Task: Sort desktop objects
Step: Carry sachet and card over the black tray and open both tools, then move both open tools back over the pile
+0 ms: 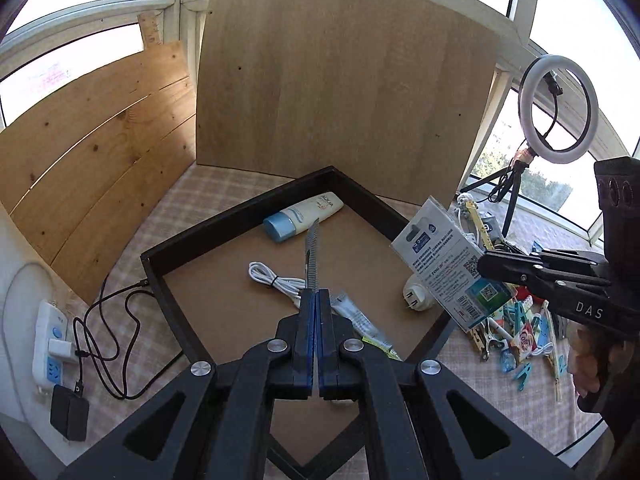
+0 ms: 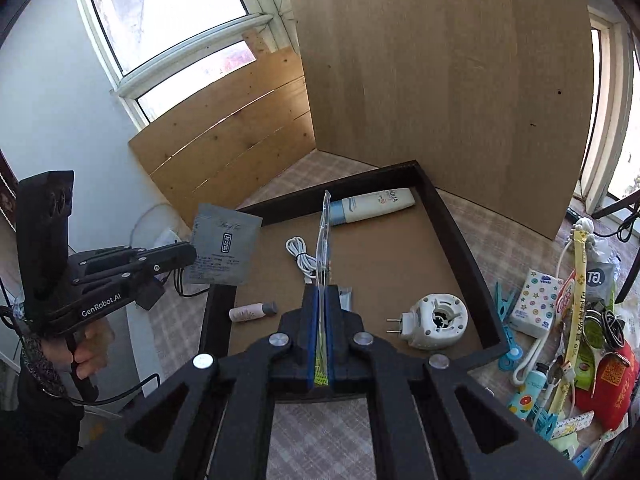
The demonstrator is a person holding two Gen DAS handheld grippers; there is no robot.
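Note:
A dark-framed tray (image 1: pixel 362 194) (image 2: pixel 454 216) with a brown floor sits on the checked tablecloth. In it lie a sunscreen tube (image 1: pixel 304 216) (image 2: pixel 374 204), a coiled white cable (image 1: pixel 276 280) (image 2: pixel 300 254), a white plug-in device (image 1: pixel 416 294) (image 2: pixel 434 320) and a small pink bottle (image 2: pixel 252 312). My left gripper (image 1: pixel 317 292) is shut on a flat grey sachet (image 1: pixel 312 256), seen edge-on; it shows face-on in the right wrist view (image 2: pixel 224 250), left of the tray. My right gripper (image 2: pixel 322 288) is shut on a clear flat package (image 2: pixel 324 240), also visible in the left wrist view (image 1: pixel 448 264) over the tray's right edge.
A heap of pegs, packets and small items (image 1: pixel 516 320) (image 2: pixel 568 320) lies right of the tray. A ring light on a tripod (image 1: pixel 558 108) stands behind it. A power strip with cables (image 1: pixel 50 344) lies at the left. Wooden boards (image 1: pixel 344 80) lean against the windows.

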